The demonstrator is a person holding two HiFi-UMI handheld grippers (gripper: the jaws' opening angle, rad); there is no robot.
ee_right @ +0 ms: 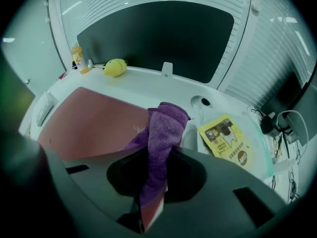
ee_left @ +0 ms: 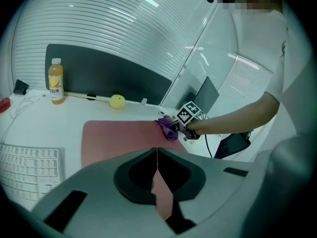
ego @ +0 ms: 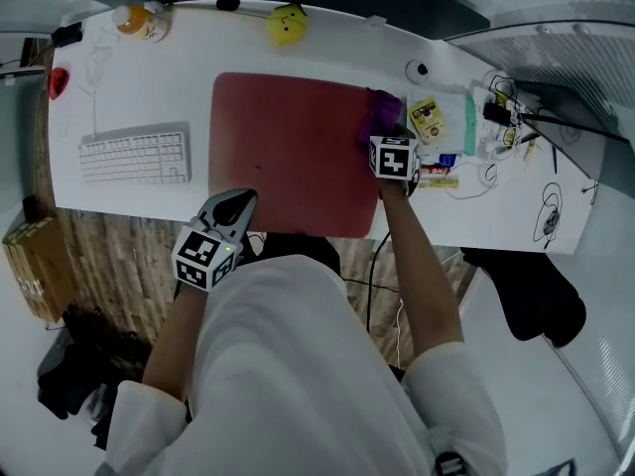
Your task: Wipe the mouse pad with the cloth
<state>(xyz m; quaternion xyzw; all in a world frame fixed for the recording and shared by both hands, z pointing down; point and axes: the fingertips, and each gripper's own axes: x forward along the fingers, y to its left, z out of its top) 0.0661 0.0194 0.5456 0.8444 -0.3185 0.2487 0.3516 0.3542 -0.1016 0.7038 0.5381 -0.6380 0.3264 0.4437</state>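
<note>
My right hand-held gripper [ee_right: 157,157] pinches the fuzzy purple cloth [ee_right: 163,125] over the smooth red mouse pad [ee_right: 94,123], and my left hand-held gripper [ee_left: 157,151] is clenched empty.

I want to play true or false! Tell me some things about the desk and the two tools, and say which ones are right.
1. The right tool is shut on the purple cloth. True.
2. The left tool holds a second cloth. False: its jaws are together with nothing between them.
3. The keyboard lies on top of the mouse pad. False: it lies on the white desk, beside the pad.
4. The mouse pad is red. True.
5. The bottle has fallen on its side. False: it stands upright at the back of the desk.
</note>
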